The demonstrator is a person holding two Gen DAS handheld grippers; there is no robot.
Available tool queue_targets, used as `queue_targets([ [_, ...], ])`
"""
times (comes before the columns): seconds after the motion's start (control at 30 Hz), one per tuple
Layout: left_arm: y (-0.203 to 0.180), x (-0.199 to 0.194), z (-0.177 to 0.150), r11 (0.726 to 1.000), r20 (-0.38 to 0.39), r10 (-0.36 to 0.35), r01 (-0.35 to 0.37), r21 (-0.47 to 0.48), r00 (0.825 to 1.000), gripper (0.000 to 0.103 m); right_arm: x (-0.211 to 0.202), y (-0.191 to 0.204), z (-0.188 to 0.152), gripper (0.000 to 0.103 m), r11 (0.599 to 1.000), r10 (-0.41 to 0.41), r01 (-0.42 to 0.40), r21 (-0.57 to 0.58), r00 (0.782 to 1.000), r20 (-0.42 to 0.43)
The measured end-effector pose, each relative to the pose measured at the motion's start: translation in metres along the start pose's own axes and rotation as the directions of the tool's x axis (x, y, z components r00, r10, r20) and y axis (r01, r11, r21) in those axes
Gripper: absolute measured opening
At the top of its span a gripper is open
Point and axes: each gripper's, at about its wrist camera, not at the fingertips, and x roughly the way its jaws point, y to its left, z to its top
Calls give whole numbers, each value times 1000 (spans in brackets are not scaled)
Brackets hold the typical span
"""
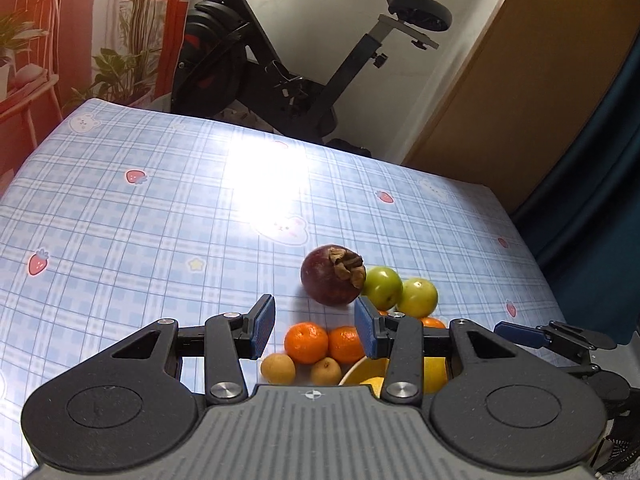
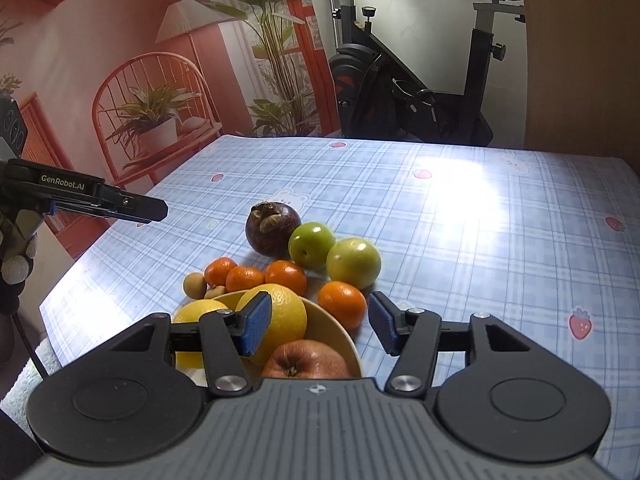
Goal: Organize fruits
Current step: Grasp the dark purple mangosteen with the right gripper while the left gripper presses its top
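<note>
On the blue checked tablecloth (image 1: 160, 208) lies a cluster of fruit: a dark mangosteen (image 1: 332, 276) (image 2: 273, 230), two green fruits (image 1: 382, 288) (image 2: 353, 263), several tangerines (image 1: 306, 342) (image 2: 286, 277) and small brown longans (image 1: 278, 368) (image 2: 195, 283). A cream bowl (image 2: 340, 332) holds two yellow citrus fruits (image 2: 284, 316) and a red apple (image 2: 308, 360). My left gripper (image 1: 314, 328) hovers open above the tangerines, with nothing between its pads. My right gripper (image 2: 320, 328) is open over the bowl's far rim and grips nothing. The left gripper (image 2: 160, 210) shows side-on at the left.
A black exercise bike (image 1: 280, 72) stands just beyond the table's far edge. A printed wall backdrop (image 2: 140, 80) of chairs and plants is at the back left. A brown door (image 1: 520, 80) and a dark curtain (image 1: 600, 160) are on the right.
</note>
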Motion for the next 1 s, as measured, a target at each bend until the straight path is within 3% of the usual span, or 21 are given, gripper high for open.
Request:
queue_targets([
  [0.23, -2, 21, 24, 1000, -30, -22, 22, -15, 999, 45, 28, 7, 28, 57, 995, 28, -29, -96, 1000, -15],
  [0.57, -1, 69, 53, 995, -133, -75, 65, -76, 988, 45, 98, 20, 54, 58, 948, 99, -123, -293, 991, -95],
  [0.7, -3, 84, 55, 994, -160, -89, 77, -74, 983, 45, 119, 25, 56, 62, 928, 122, -158, -338, 985, -125],
  [1.0, 6, 109, 61, 990, -202, -118, 100, -99, 972, 45, 158, 23, 59, 62, 910, 138, -204, -360, 970, -202],
])
